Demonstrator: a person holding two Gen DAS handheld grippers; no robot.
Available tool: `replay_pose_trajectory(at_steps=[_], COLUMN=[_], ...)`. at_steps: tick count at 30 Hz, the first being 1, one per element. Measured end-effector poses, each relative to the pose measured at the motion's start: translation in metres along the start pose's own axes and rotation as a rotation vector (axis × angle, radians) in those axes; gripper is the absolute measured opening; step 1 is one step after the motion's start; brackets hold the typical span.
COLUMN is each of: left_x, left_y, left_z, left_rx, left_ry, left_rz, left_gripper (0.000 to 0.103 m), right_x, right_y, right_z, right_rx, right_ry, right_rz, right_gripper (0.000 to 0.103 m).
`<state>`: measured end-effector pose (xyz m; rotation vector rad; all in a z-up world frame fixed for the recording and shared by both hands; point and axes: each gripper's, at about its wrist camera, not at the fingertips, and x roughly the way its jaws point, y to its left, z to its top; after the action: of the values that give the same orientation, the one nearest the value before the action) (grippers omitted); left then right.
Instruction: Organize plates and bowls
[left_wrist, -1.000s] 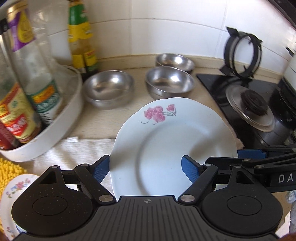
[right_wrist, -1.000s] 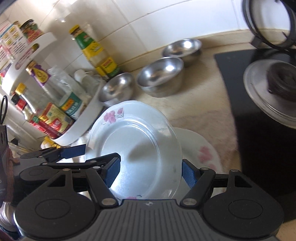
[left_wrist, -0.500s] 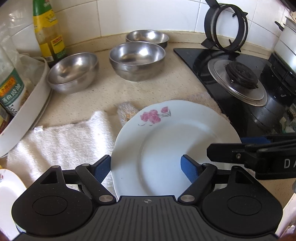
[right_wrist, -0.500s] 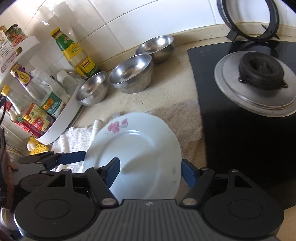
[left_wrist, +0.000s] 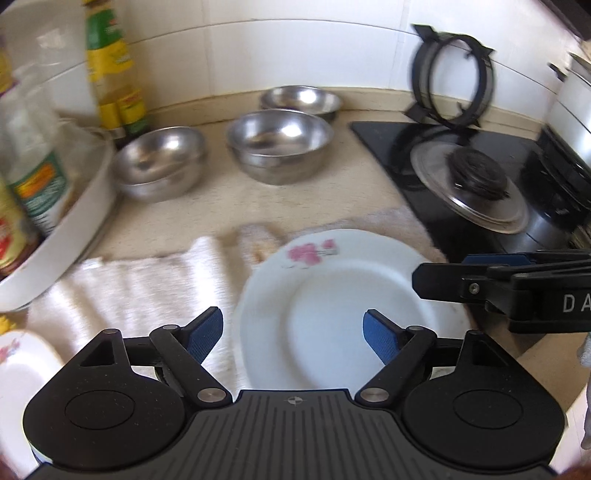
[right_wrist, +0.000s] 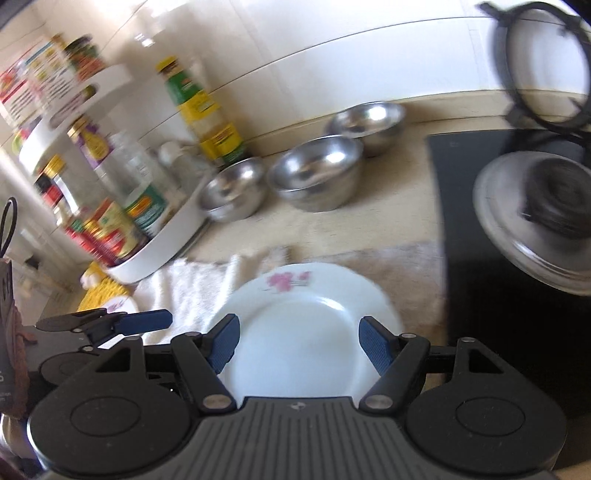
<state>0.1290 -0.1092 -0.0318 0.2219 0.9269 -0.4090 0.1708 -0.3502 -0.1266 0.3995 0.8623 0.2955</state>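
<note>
A white plate with a pink flower (left_wrist: 332, 314) (right_wrist: 306, 332) lies flat on a pale towel (left_wrist: 140, 288). My left gripper (left_wrist: 291, 332) hovers at its near left side. Its jaws are opening: the left pad stands clear of the rim and the right pad is over the plate. My right gripper (right_wrist: 299, 339) stands open above the plate's near edge, pads over it without pressing. One of the right gripper's fingers (left_wrist: 443, 286) reaches in over the plate's right rim. Three steel bowls (left_wrist: 159, 162) (left_wrist: 280, 144) (left_wrist: 301, 99) sit at the back by the wall.
A second flowered plate (left_wrist: 18, 369) shows at the lower left. A white rack of bottles and jars (left_wrist: 74, 229) stands on the left. At the right are the black hob with its burner (left_wrist: 480, 177) and a pan support (left_wrist: 450, 74) leaning on the tiles.
The plate has gone from tilted in the air to flat on the towel. The left jaws have widened and the left pad has come off the plate's rim.
</note>
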Motion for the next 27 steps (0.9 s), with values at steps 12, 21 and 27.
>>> replay_pose_trajectory(at_steps=[12,21,27], left_x=[-0.044,-0.078,-0.079], left_y=[0.092,0.201,0.240], left_z=[-0.034,-0.076,-0.093], left_rx=[-0.226,-0.407,-0.447], left_ry=[-0.006,0.028,0.057], left_rz=[0.250,0.413,0.423], left_gripper=[0.094,0.096,0.096], right_x=[0.054,0.107,0.137], right_y=[0.097,0.167,0.195], right_z=[0.006,-0.008,-0.016], right_rx=[-0.186,-0.251,-0.257], right_ry=[0.085,0.182,0.223], right_rz=[0.169,0.234,0.239], right_gripper=[0.078,0.078,0.078])
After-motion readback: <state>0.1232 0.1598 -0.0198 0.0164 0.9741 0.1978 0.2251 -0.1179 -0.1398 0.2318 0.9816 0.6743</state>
